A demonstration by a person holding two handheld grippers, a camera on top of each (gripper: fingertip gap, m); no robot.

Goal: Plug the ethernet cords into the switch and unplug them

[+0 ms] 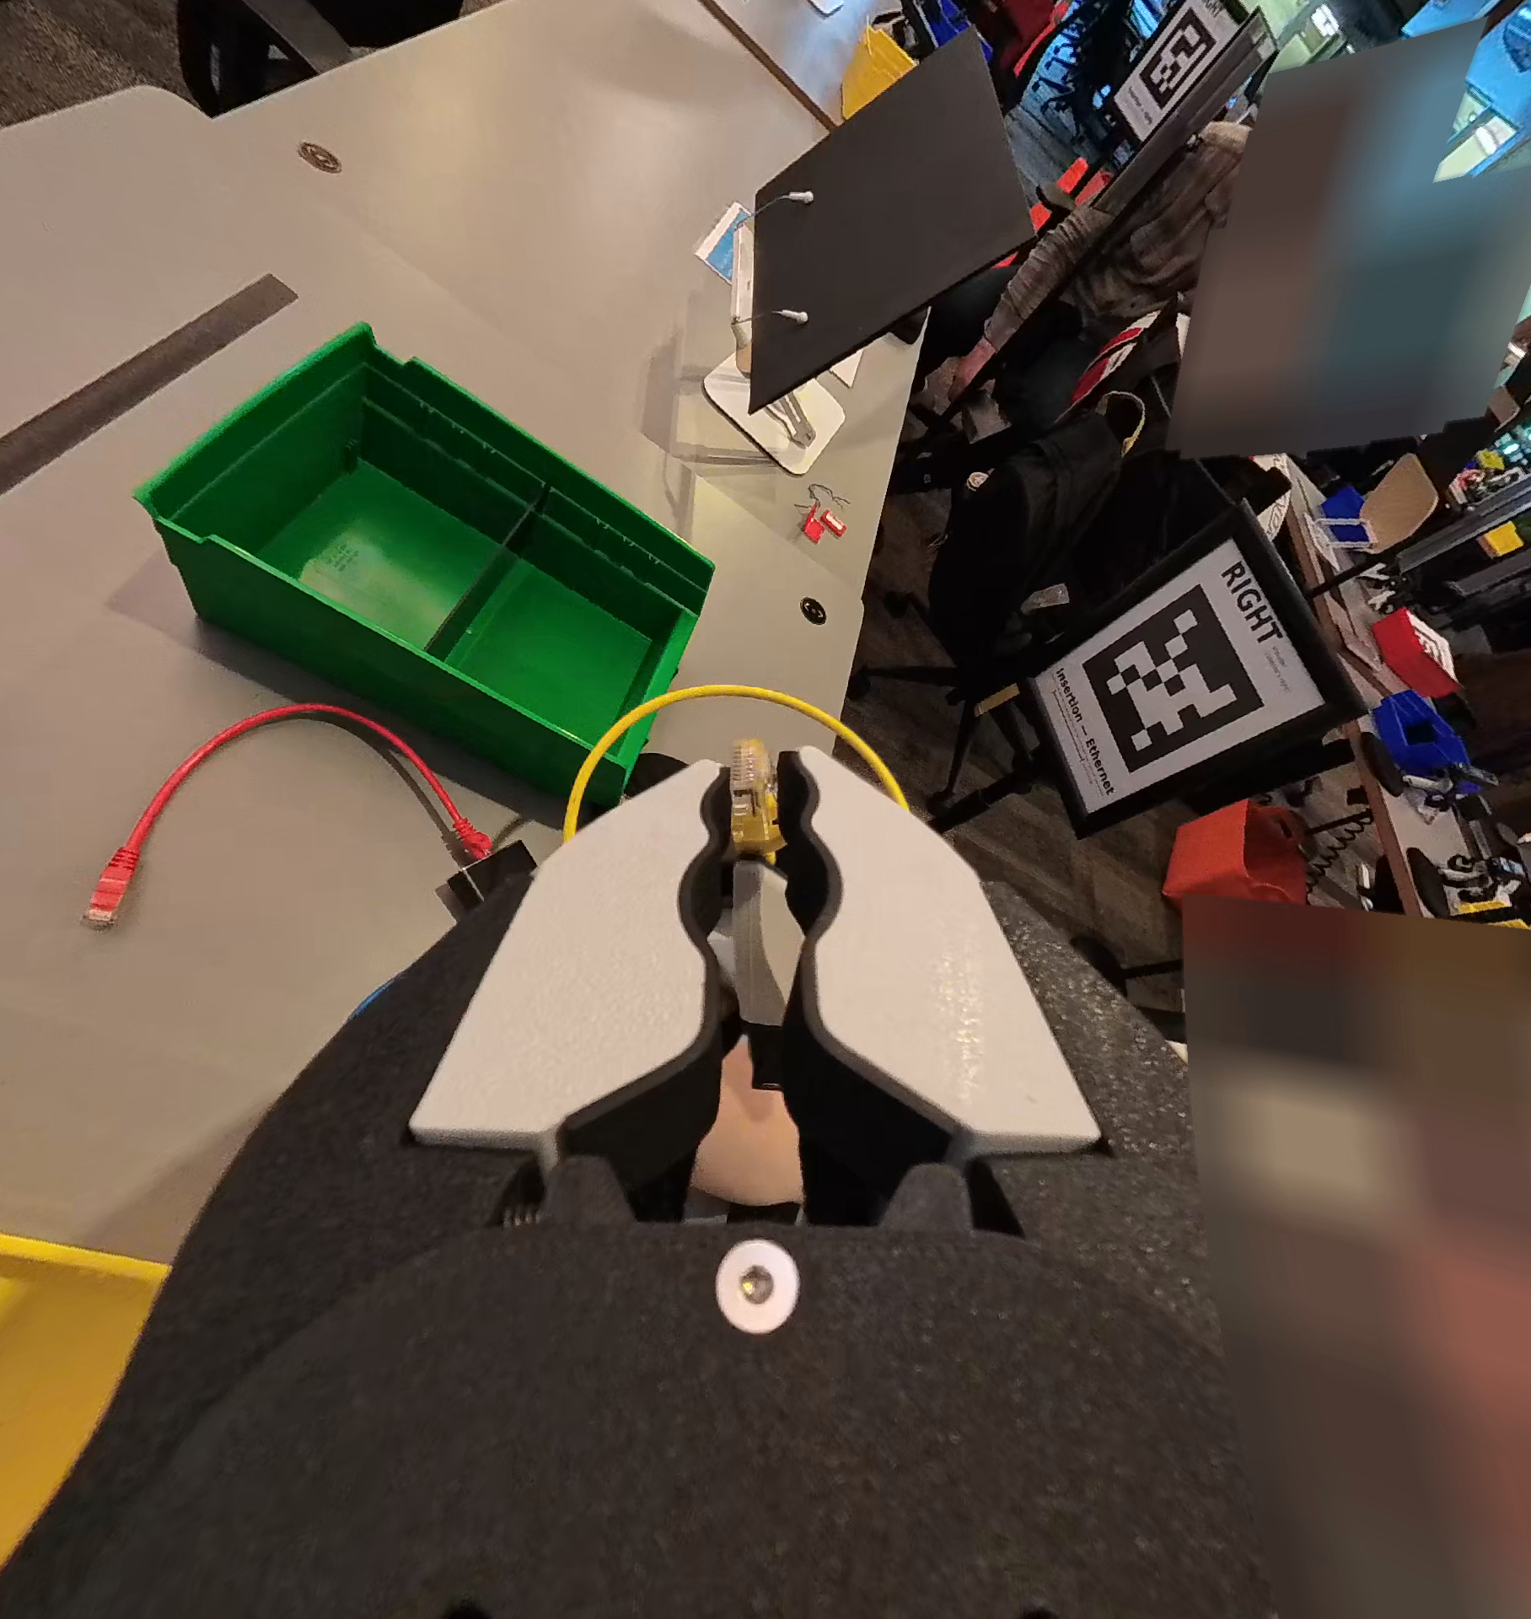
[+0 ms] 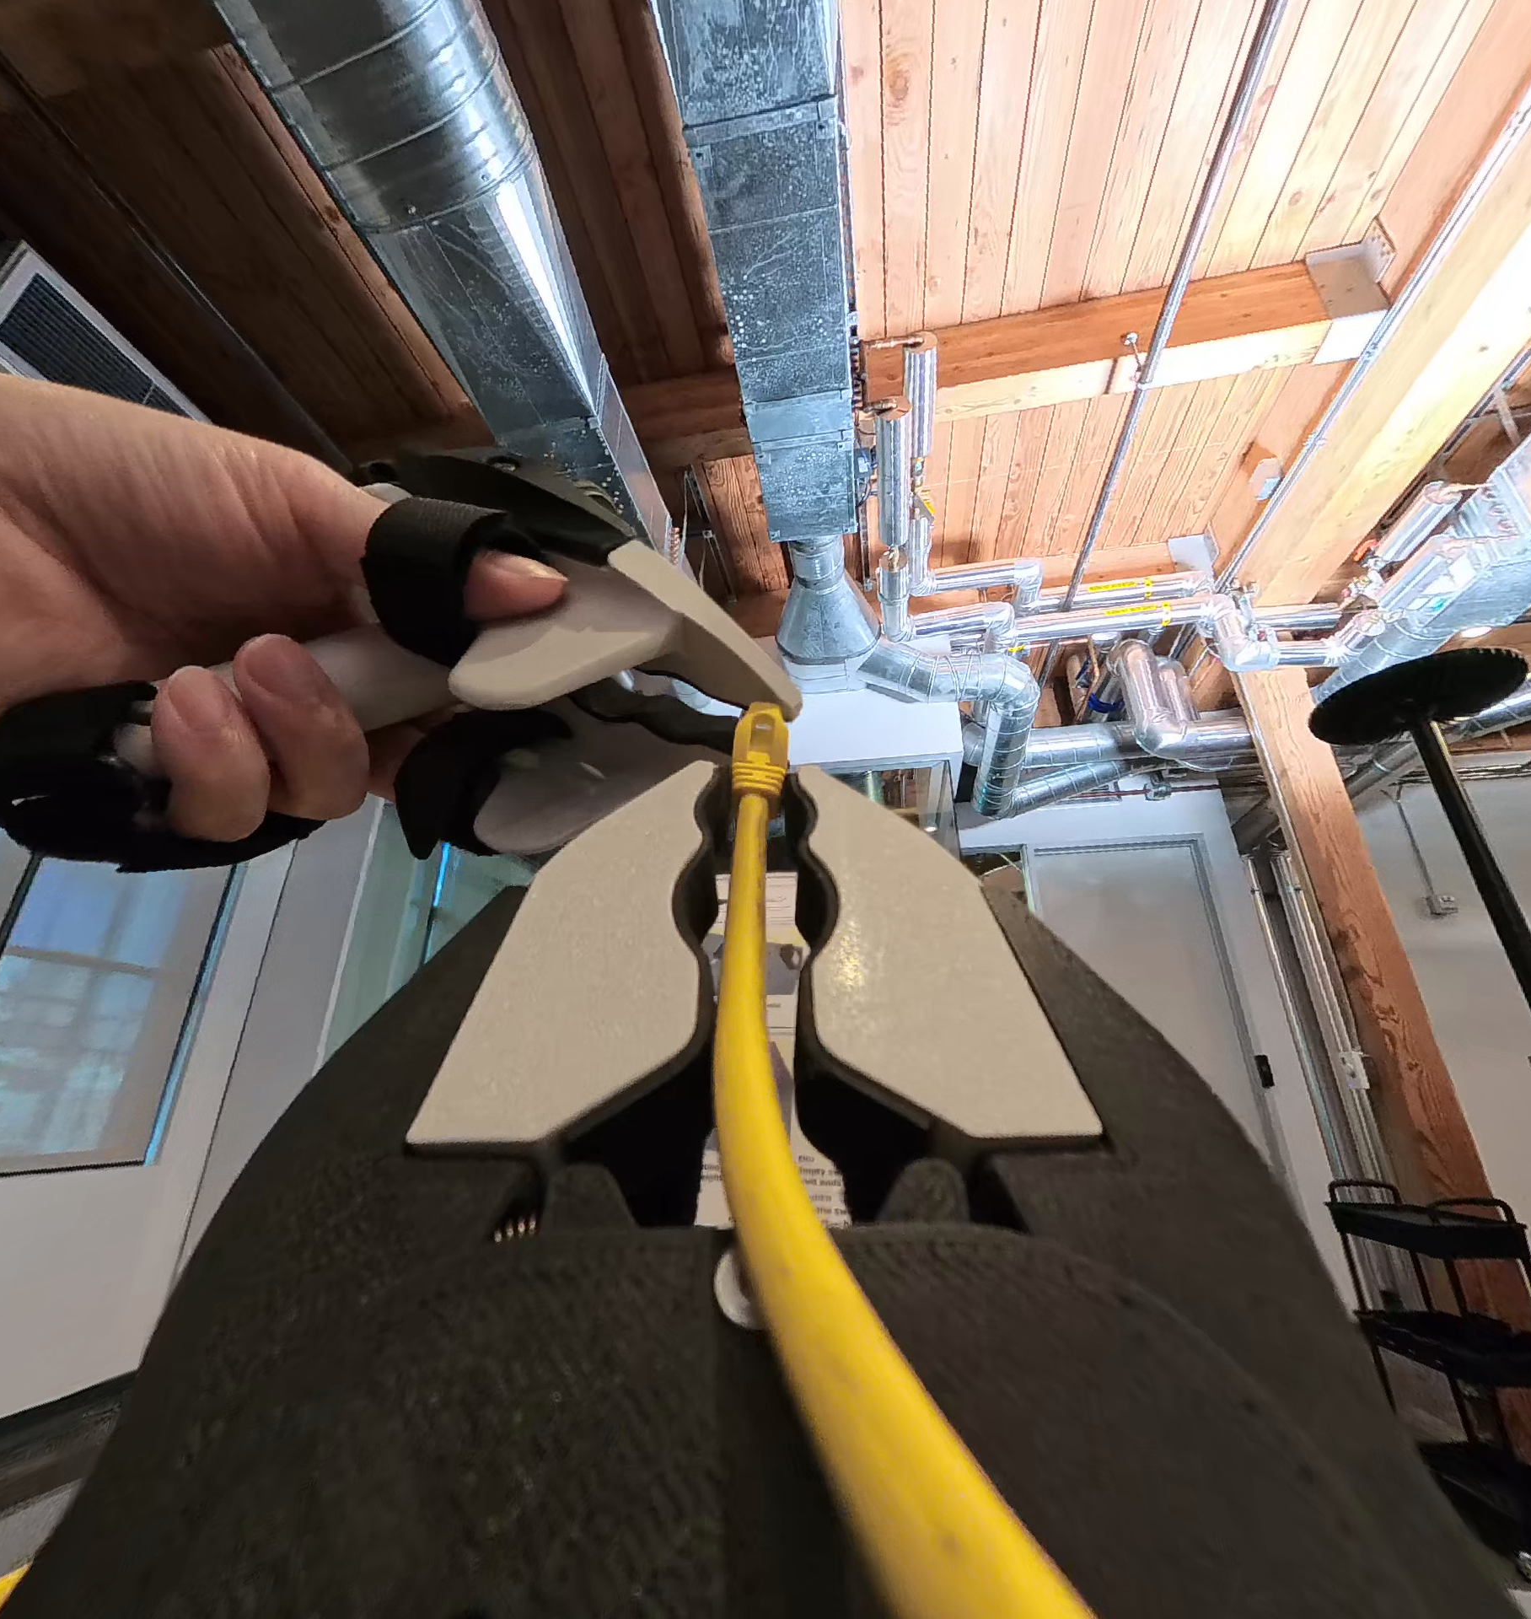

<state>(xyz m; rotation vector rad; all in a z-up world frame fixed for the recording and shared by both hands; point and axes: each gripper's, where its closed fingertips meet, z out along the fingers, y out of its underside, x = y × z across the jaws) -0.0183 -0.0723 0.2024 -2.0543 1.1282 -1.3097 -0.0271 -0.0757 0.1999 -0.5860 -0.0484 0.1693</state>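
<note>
Two tongs grip one yellow ethernet cord [image 2: 749, 1007] in the air. The left tongs [image 1: 755, 775] are clamped on its clear plug; the right tongs [image 2: 758, 780], aimed up at the ceiling, are clamped just behind the yellow boot at that same end. On the grey surface [image 1: 482, 219] lie one green bin [image 1: 429, 561] and one red cord [image 1: 245, 762], one end plugged into a black switch [image 1: 490, 872].
</note>
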